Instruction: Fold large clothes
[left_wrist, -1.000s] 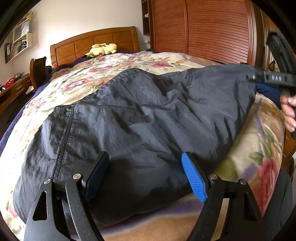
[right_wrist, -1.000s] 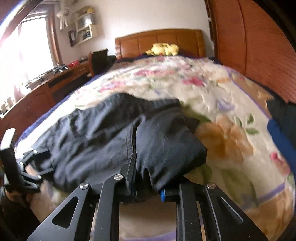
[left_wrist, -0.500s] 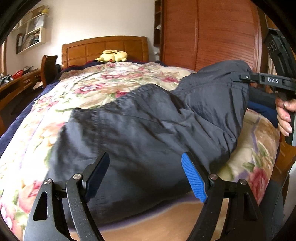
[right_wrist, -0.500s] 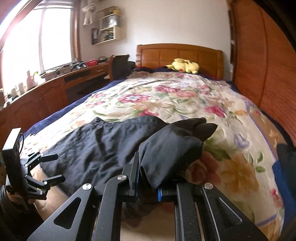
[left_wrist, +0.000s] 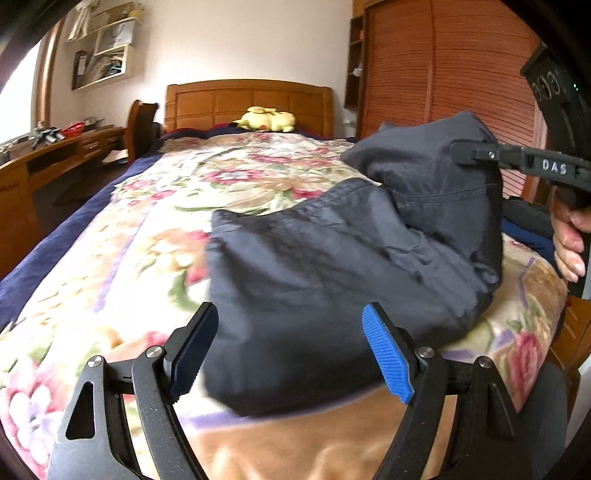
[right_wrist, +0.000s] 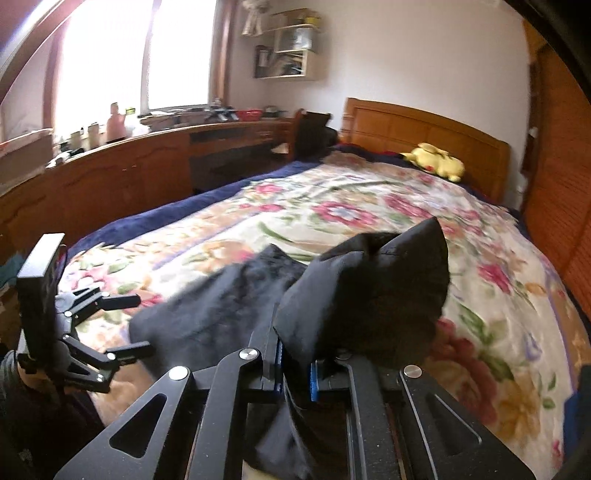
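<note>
Only "DAS" reads on the right gripper pinching dark trousers; left gripper spread

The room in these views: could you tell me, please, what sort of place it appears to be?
Most likely a home bedroom: a bed with a wooden headboard and a floral blanket, a yellow plush toy by the headboard, and a wooden desk under a window.

the white letters "das" stood on the black arm of the right gripper, seen at the right edge of the left wrist view. embossed marks on the black body above it were too blurred to read.
</note>
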